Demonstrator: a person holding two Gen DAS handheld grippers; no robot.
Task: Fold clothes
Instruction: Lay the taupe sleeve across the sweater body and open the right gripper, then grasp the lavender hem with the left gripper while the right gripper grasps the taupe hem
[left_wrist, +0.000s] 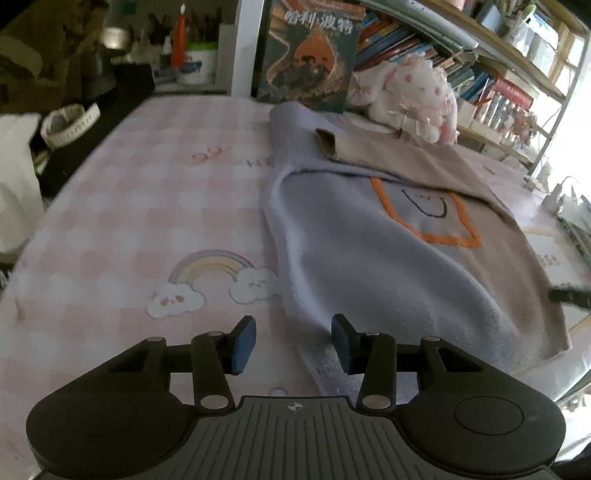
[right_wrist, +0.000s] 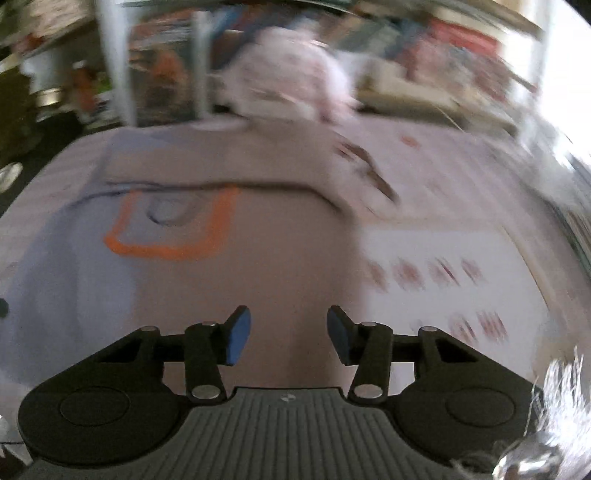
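sweater (left_wrist: 369, 266) ahead of left fingers (left_wrist: 243, 343), under right fingers (right_wrist: 238, 338) | both pairs released, empty

The right gripper (right_wrist: 289, 334) hangs with blue-padded jaws parted and empty above a motion-blurred, lavender-and-tan fleece garment (right_wrist: 258, 266) with an orange outlined square, spread on a pink-patterned cloth (right_wrist: 443, 258).

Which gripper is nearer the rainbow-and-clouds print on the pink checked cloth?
Left. The left gripper hovers just beside the rainbow print; the right gripper is over the blue-and-tan garment, print unseen.
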